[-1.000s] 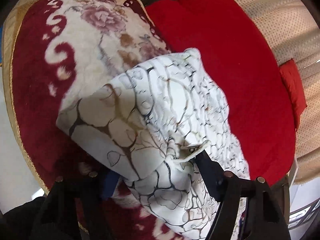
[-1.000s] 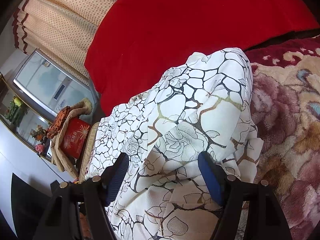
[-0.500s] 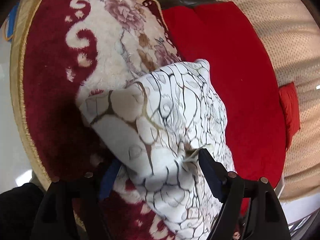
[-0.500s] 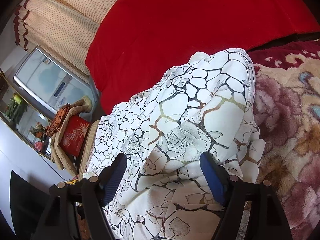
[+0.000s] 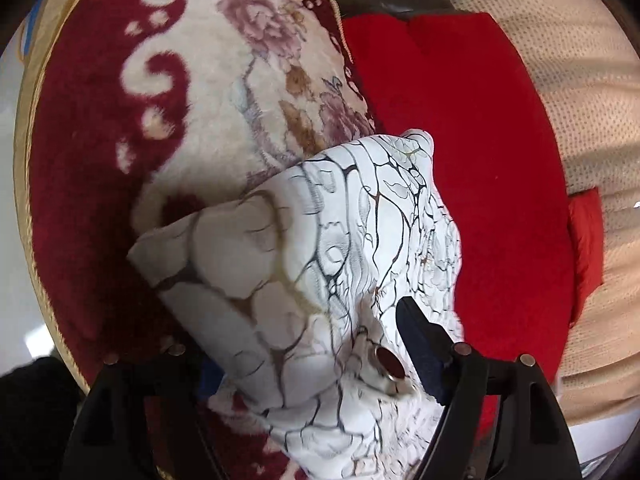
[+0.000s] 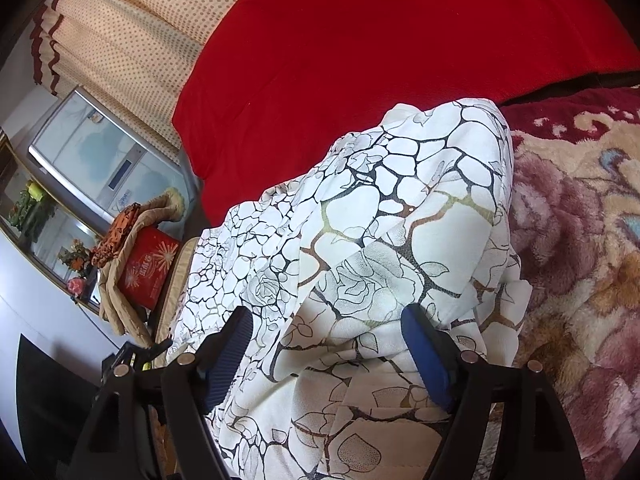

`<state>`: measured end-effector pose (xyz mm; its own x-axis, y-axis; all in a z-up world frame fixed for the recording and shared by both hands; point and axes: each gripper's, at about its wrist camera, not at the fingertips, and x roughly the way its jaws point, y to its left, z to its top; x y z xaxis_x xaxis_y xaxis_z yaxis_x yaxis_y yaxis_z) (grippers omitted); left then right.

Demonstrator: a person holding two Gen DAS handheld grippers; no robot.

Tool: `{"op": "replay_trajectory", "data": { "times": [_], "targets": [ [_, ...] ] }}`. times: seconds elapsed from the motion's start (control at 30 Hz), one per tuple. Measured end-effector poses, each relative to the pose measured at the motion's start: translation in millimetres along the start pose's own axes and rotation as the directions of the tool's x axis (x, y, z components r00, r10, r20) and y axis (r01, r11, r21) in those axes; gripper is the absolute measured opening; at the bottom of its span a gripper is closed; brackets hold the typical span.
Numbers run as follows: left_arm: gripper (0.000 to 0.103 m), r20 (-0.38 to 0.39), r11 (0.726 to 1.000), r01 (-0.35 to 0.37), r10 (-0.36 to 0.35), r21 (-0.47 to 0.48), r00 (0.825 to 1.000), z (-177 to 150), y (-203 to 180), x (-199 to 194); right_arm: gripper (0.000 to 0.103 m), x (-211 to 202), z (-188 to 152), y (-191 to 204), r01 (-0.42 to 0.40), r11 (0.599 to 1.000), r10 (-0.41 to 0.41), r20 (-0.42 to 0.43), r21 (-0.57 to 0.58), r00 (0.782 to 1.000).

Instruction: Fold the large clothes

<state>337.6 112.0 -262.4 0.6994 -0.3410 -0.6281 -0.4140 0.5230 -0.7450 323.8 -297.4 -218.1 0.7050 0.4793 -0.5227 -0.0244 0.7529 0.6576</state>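
A plush blanket [image 5: 240,92], dark red with cream scrolls and mauve roses and edged in gold trim, fills the left and centre of the left wrist view. A plain red quilt [image 6: 400,60] lies beside it and spreads across the top of the right wrist view. A cream dotted curtain [image 6: 132,28] with dark red trim hangs in that view's upper left. Below it stands a pale appliance [image 6: 96,160] with a silver frame, and at middle left a red box [image 6: 148,272] sits wrapped in tan cloth near some flowers [image 6: 76,256]. Daylight is bright on the fabrics.
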Motion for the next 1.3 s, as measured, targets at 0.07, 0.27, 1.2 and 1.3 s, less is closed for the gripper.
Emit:
{"op": "replay_trajectory", "data": {
  "times": [0.07, 0.27, 1.2, 1.3],
  "targets": [
    [0.077, 0.021, 0.996, -0.061, 0.060, 0.067, 0.998, -3.0, -9.4, 4.3, 0.080, 0.9, -0.3, -0.4, -0.001, 1.000, 0.001, 0.000, 0.003, 1.000],
    [0.069, 0.141, 0.935, -0.235, 0.203, 0.267, 0.969, -17.6, -31.3, 14.3, 0.080, 1.6, -0.7, -0.3, 0.000, 1.000, 0.000, -0.001, -0.004, 1.000],
    [0.069, 0.152, 0.910, -0.261, 0.223, 0.321, 0.963, -19.0, -35.0, 16.0, 0.082, 7.3, -2.6, 8.0, 0.037, 0.997, -0.037, 0.000, -0.061, 0.999],
    [0.080, 0.070, 0.940, -0.221, 0.210, 0.260, 0.975, -8.0, -25.4, 22.1, 0.082, 6.3, -2.1, 6.8, 0.034, 0.998, -0.034, -0.002, -0.056, 0.999]
  ]
}}
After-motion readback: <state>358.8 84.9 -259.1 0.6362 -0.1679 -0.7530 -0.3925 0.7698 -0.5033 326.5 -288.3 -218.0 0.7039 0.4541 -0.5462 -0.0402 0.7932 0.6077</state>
